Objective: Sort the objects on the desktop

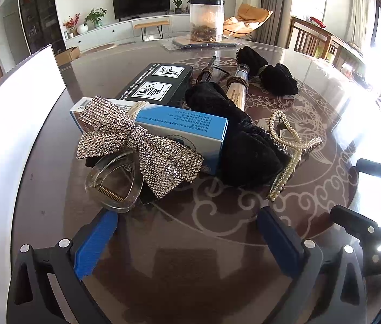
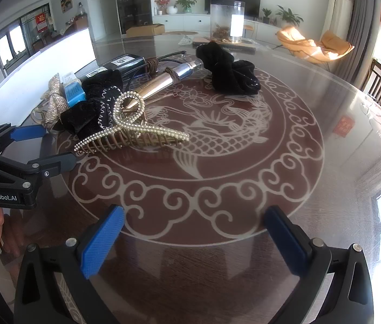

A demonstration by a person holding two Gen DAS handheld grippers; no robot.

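Desktop objects lie heaped at the left of a round glass-topped table [image 2: 285, 189]: a rhinestone bow clip [image 1: 139, 145] draped over a blue box [image 1: 182, 129], a pearl claw clip [image 2: 133, 132] leaning on a black velvet bow [image 2: 93, 113], and a black scrunchie [image 2: 231, 75] apart, farther back. Both grippers hover empty, likely choosing a first pick. The left gripper [image 1: 187, 240] and right gripper [image 2: 196, 240] are spread wide, gripping nothing. The black box [image 1: 160, 83] behind is mostly hidden; its print is unreadable.

both grippers, left [image 1: 187, 236] & right [image 2: 194, 233], jaws wide apart, prob. hovering low, empty.
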